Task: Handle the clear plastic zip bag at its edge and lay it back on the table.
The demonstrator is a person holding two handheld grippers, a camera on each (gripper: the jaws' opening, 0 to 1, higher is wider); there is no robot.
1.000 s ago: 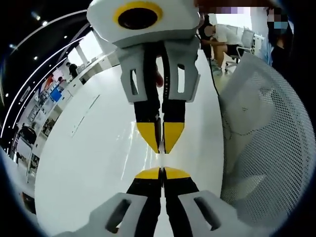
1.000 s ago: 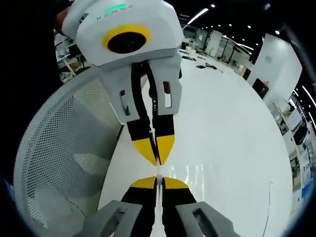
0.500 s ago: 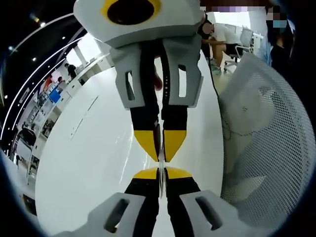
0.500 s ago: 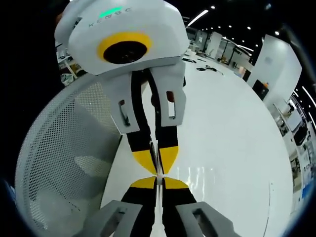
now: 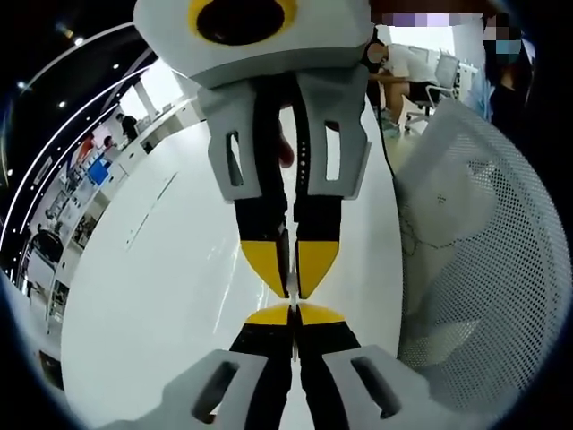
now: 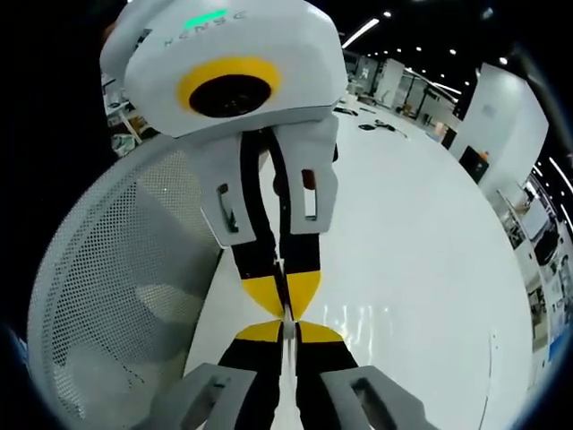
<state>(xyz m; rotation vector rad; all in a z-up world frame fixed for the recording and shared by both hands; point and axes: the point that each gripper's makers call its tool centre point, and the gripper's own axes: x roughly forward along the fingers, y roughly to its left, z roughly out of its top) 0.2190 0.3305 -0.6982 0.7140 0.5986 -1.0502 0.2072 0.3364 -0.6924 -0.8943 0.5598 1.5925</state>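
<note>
The clear plastic zip bag (image 5: 293, 279) shows as little more than a thin, pale, see-through strip running between the yellow tips at the centre of the left gripper view, and again as a faint vertical sliver (image 6: 286, 309) at the lower centre of the right gripper view. It looks very light, limp and slick, so it would likely sag and slide unless held by a firm edge; the stiffer zip seam along its rim seems the best place to pinch it.

In the left gripper view, the left tongs (image 5: 294, 313) rise from the bottom with their jaws pressed together on that strip, and the right tongs (image 5: 290, 276) come down from the top, tip to tip with them and likewise clamped on the bag's edge. The right gripper view shows the same meeting from the other side: the right tongs (image 6: 282, 330) at the bottom, the left tongs (image 6: 284, 294) above, both squeezed tight on the sliver.

The bag is held above the white surface (image 5: 170, 278), not lying on it. A white mesh basket (image 5: 483, 260) stands at the right of the left gripper view.
</note>
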